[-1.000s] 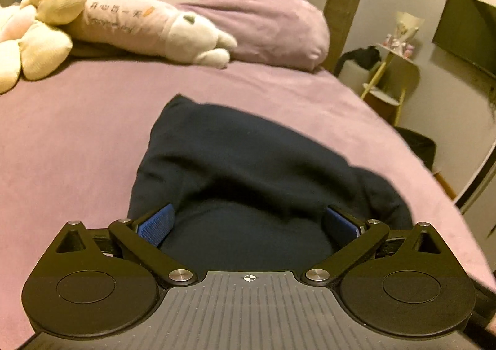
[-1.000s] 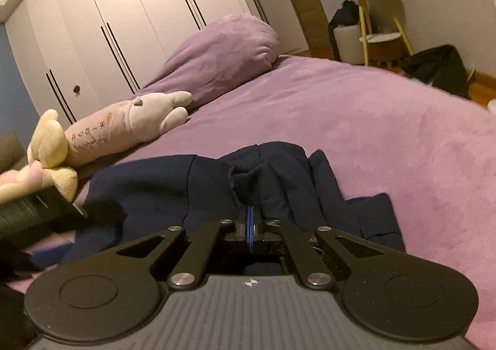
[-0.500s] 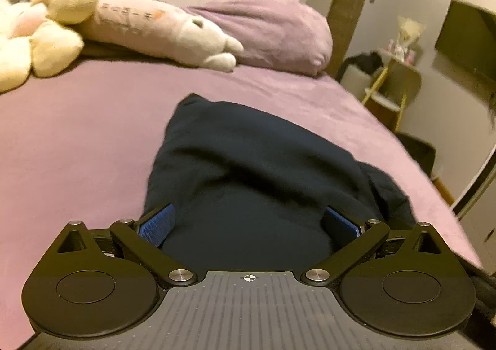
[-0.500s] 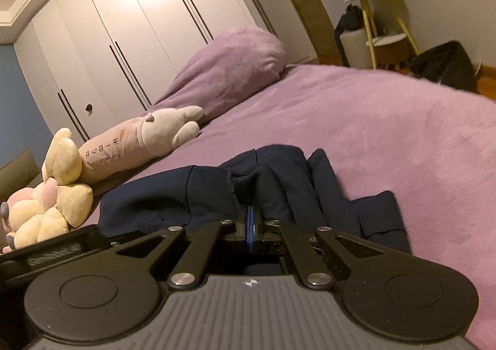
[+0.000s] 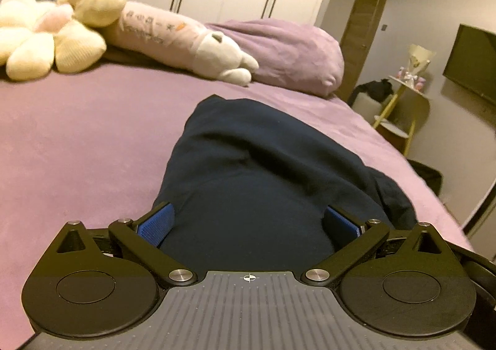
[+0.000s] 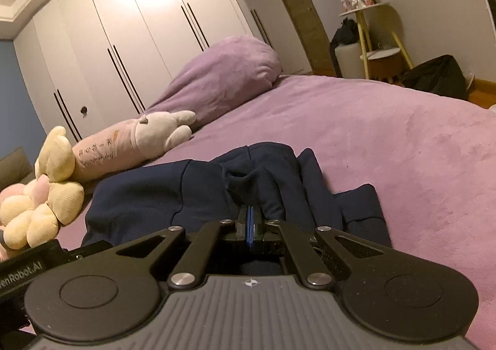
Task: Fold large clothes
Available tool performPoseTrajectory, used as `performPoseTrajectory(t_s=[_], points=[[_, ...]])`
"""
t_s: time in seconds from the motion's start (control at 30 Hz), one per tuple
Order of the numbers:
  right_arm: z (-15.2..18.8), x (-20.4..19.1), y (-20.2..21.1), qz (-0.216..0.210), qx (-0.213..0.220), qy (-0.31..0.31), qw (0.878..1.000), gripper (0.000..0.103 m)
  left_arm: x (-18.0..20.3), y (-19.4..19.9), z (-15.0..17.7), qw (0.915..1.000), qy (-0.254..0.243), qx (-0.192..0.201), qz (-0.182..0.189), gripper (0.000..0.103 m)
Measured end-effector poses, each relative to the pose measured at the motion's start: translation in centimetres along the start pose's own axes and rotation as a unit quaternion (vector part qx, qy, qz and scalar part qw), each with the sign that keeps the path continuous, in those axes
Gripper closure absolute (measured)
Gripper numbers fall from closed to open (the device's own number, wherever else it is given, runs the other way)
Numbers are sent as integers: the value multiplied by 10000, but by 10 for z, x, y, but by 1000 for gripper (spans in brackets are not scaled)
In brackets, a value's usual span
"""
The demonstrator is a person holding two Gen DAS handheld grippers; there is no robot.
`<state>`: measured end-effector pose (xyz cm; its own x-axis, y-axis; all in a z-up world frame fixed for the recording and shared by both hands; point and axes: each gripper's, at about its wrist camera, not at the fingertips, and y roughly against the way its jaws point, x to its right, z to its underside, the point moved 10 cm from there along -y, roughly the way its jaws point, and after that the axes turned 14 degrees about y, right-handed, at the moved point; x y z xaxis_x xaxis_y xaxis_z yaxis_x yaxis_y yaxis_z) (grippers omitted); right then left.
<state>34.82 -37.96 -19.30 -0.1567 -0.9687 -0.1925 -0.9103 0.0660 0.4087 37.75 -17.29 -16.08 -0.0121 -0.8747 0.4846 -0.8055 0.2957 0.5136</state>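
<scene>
A dark navy garment [image 5: 257,164] lies bunched on the purple bed [image 5: 77,139]. My left gripper [image 5: 248,221] is open, its blue pads [image 5: 156,223] spread wide on either side of the garment's near edge. In the right wrist view the same garment [image 6: 173,195] lies crumpled with a sleeve trailing right. My right gripper [image 6: 249,223] is shut, its blue pads pressed together at the garment's near fold; whether cloth sits between them is hidden.
Cream plush toys [image 5: 52,37] and a long pink plush pillow [image 5: 173,37] lie at the head of the bed beside a purple pillow [image 5: 288,55]. White wardrobes stand behind. A yellow side table [image 6: 378,49] and a dark bag [image 6: 437,77] stand past the bed's right edge.
Both grippers have tilted and shifted slightly, so the plush toys and wardrobe show higher and larger. The garment lies the same. The left jaws stay open, the right stay shut.
</scene>
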Motion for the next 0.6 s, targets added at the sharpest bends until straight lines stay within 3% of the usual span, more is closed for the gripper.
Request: performPoseTrajectory(t_s=[0.13, 0.2, 0.27, 0.3, 0.33, 0.4, 0.5, 0.6], points=[[-12, 4, 9, -402, -384, -383, 9977, 103, -28, 15, -17, 9938, 547, -939, 230, 0], [-18, 15, 26, -603, -654, -603, 9942, 103, -54, 30, -28, 9893, 768, -1187, 365, 0], [-20, 36, 55, -512, -685, -705, 9938, 80, -80, 41, -39, 9885, 763, -1245, 387, 0], [-17, 48, 66, -400, -817, -721, 9932, 42, -88, 42, -41, 9865, 792, -1369, 423, 0], [-11, 60, 73, -462, -1001, -836, 9904, 38, -94, 41, -42, 9823, 899, -1552, 536, 0], [1, 77, 76, -843, -1320, -1440, 9771, 40, -97, 36, -40, 9735, 1151, -1808, 797, 0], [13, 90, 64, -1422, -1691, -2447, 9441, 40, -87, 27, -35, 9619, 1371, -2008, 1254, 0], [16, 85, 48, -1807, -1837, -2743, 9265, 33, -79, 11, -20, 9527, 1385, -2334, 1366, 0]])
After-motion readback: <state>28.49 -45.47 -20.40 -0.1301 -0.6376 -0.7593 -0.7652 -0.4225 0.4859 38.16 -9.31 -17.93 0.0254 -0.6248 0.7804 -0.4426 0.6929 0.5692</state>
